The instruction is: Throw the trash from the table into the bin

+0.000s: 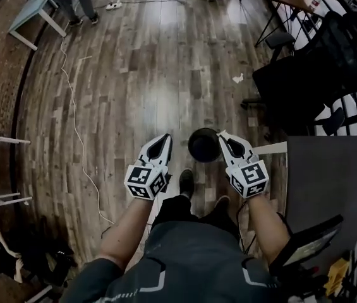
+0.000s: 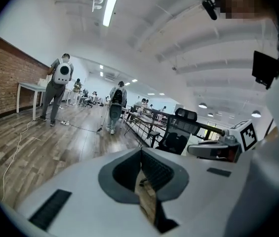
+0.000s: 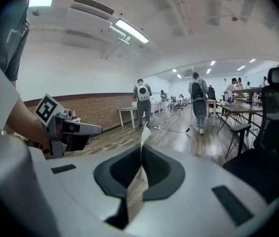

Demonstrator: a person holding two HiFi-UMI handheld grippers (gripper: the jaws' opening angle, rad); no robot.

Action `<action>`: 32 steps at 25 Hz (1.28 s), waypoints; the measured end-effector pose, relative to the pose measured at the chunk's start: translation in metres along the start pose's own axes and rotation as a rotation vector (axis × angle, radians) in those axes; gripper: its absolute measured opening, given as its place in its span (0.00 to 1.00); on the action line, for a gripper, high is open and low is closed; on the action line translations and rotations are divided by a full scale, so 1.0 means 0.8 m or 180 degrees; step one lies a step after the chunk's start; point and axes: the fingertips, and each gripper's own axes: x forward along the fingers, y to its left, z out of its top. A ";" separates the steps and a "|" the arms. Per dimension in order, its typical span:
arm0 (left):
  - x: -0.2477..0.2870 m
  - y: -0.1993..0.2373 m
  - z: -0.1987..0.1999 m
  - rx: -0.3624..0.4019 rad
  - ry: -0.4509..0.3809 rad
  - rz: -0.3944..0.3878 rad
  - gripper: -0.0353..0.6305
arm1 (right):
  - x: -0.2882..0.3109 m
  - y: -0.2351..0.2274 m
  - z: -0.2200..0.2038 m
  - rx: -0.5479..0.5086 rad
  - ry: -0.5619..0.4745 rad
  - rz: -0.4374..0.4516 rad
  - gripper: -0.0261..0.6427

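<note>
Bin (image 1: 193, 149), black and round, stands on the wood floor (image 1: 134, 74) between the two tips, touching or just beside the right gripper (image 1: 222, 135). Left gripper (image 1: 165, 137): jaws closed together. Right gripper: jaws closed; a thin white sliver shows at the tips, too small to identify. Grey table (image 1: 330, 182) lies at right. White scrap (image 1: 237, 78) lies on the floor well beyond the bin.

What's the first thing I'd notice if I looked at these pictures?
Two white grippers, the left gripper and the right gripper, are held out low in front of the person, both shut. Between their tips a round black bin stands on the wooden floor. A big black office chair sits off to the right.
</note>
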 end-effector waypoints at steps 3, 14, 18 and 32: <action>0.034 0.039 -0.041 -0.0042 0.0158 0.0071 0.07 | 0.051 -0.013 -0.041 0.0042 0.0111 0.0069 0.06; 0.112 0.116 -0.209 -0.0223 0.0774 0.0161 0.07 | 0.168 -0.035 -0.223 0.0287 0.0667 0.0168 0.06; 0.135 0.137 -0.263 -0.0353 0.0831 0.0174 0.07 | 0.199 -0.034 -0.282 0.0349 0.0781 0.0216 0.06; 0.178 0.191 -0.497 -0.0557 0.1460 0.0323 0.07 | 0.282 -0.043 -0.510 0.0702 0.1094 0.0350 0.06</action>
